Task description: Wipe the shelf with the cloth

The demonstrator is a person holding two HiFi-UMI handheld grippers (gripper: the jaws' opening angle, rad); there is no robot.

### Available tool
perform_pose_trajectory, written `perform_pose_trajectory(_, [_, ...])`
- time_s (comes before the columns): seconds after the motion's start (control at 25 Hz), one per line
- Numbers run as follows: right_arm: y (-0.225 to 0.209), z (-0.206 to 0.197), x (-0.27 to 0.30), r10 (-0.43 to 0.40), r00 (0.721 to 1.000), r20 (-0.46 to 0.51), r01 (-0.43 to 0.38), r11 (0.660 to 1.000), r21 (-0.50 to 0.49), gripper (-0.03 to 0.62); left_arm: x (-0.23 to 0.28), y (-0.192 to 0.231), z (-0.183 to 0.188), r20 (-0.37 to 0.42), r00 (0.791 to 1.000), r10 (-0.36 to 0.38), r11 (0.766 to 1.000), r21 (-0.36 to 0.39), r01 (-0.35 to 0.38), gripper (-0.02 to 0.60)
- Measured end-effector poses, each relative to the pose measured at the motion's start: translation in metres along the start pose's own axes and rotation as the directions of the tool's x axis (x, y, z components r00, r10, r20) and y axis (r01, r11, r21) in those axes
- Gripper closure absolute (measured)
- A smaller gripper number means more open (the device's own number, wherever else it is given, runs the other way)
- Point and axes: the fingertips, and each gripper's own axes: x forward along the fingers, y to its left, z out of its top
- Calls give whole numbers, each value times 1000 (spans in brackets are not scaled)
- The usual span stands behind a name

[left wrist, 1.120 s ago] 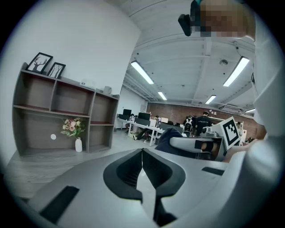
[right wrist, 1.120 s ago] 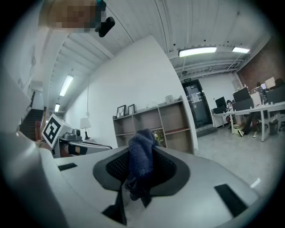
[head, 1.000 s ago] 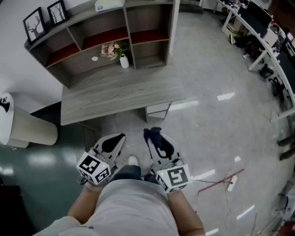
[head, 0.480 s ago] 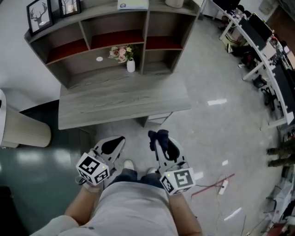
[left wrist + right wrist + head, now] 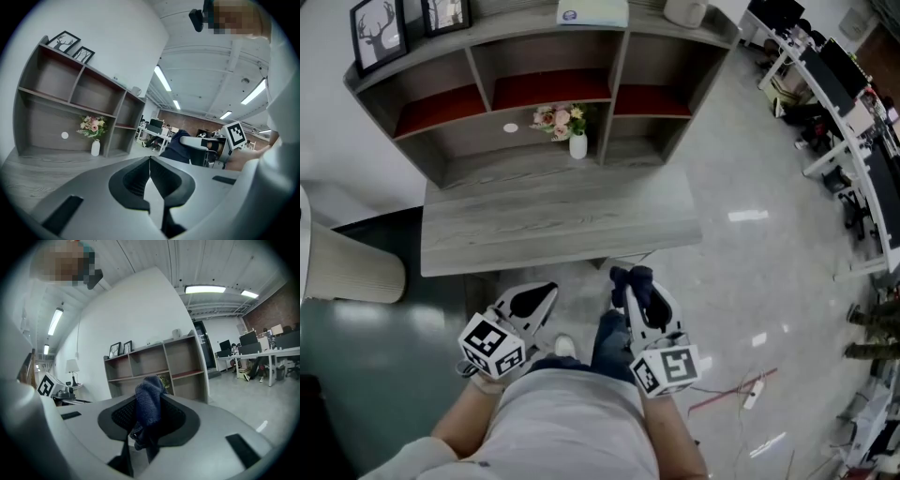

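A grey wooden shelf unit [image 5: 546, 103] with several cubbies stands on a grey desk [image 5: 553, 220] against the wall ahead of me. My right gripper [image 5: 630, 278] is shut on a dark blue cloth [image 5: 633, 280], which bunches up between its jaws [image 5: 147, 401]. My left gripper [image 5: 546, 290] is shut with nothing in it, its jaws meeting at the tip [image 5: 150, 161]. Both grippers hang low in front of my body, short of the desk's front edge. The shelf [image 5: 154, 366] also shows beyond the cloth in the right gripper view.
A white vase of pink flowers [image 5: 575, 131] stands in the middle lower cubby, with a small white disc [image 5: 510, 128] to its left. Two framed pictures [image 5: 375, 33] and a white box [image 5: 592, 13] sit on top. A beige lampshade [image 5: 347, 264] stands at the left; office desks at the right.
The view has shifted: the desk and shelf now sit more to the right and nearer. Both grippers stay low by my body, the right one slightly further right with the cloth.
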Motion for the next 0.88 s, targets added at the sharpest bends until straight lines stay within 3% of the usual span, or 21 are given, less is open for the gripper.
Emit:
perform_pose_trajectory(0.44, [-84,24,126,155,988,-20,-154,987,52,497,106,69,51,-21,991,131,991,9,-131,566])
perform_pose_trajectory(0.88, [-168,68,218,338,940,-52,-336,941,41,497,219,114,110,10,960,280,960,-28,-280,566])
